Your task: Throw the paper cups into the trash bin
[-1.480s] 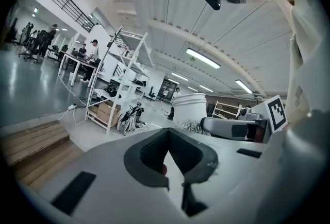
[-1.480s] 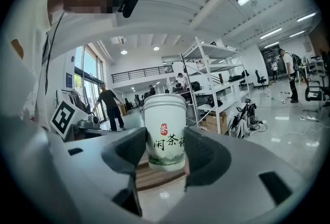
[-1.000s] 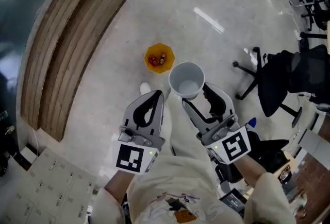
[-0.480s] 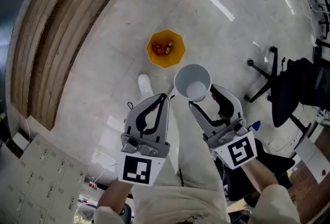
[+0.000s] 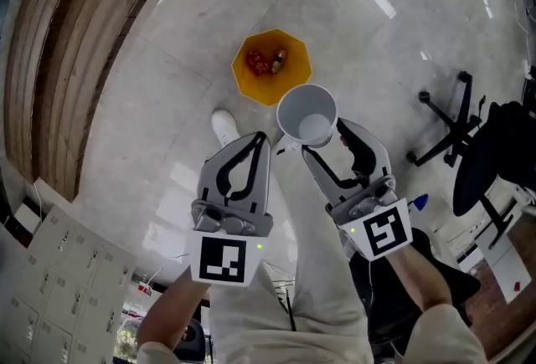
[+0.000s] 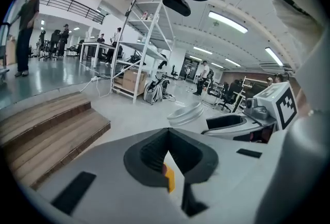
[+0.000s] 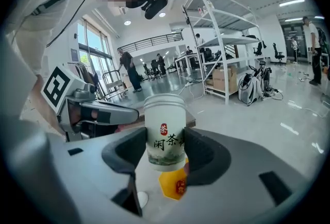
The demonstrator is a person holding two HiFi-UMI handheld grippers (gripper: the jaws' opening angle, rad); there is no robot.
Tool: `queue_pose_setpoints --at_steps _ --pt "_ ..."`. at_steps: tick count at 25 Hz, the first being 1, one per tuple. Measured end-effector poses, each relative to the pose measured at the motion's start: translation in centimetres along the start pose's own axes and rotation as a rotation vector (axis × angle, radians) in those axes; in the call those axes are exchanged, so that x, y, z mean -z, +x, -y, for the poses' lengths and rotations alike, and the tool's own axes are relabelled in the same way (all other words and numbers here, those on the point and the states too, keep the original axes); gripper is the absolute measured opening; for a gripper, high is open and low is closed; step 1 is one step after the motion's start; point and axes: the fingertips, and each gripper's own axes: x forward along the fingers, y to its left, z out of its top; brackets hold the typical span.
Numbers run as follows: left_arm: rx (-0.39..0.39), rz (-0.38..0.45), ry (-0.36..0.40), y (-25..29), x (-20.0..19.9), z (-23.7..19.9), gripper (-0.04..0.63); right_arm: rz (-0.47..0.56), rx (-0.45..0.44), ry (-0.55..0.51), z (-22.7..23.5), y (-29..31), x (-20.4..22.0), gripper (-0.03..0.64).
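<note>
Right gripper (image 7: 165, 152) clamps paper cup (image 7: 164, 124) — left gripper (image 6: 167, 134) closed.

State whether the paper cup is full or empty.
Empty: in the head view the paper cup shows a bare white inside.

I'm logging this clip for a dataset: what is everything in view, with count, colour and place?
paper cup: one, white, upright in the right gripper
trash bin: one, orange, on the floor, red scraps inside
wooden steps: one set, brown, left
office chair: one, black, right
lockers: one bank, grey, lower left
shoe: one, white, beside the trash bin
left gripper: one, grey, shut, empty
right gripper: one, grey, shut on the paper cup
</note>
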Motion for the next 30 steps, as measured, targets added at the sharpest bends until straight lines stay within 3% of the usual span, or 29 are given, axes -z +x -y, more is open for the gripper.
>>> queue_pose_setpoints --at_steps 5,15,19,24,30 --pt "-0.061 -0.092 -0.057 4.3 6.5 -2.3 0.005 -0.058 -0.015 0.020 1.8 3.1 5.9 0.236" --pt "-0.129 -0.150 -0.120 11.1 16.5 -5.5 0.005 -0.156 -0.009 0.030 5.4 10.1 16.9 0.236" --pt "-0.117 -0.159 -0.092 13.5 19.8 -6.5 0.005 -0.197 0.002 0.007 6.2 13.0 21.0 0.236" --pt "-0.114 -0.234 -0.050 15.8 23.9 -7.1 0.005 -0.265 0.023 0.027 7.8 15.3 25.2 0.236" --pt "-0.123 -0.285 -0.065 16.2 27.0 -8.1 0.005 -0.340 0.016 0.052 8.3 16.7 28.1 0.239"
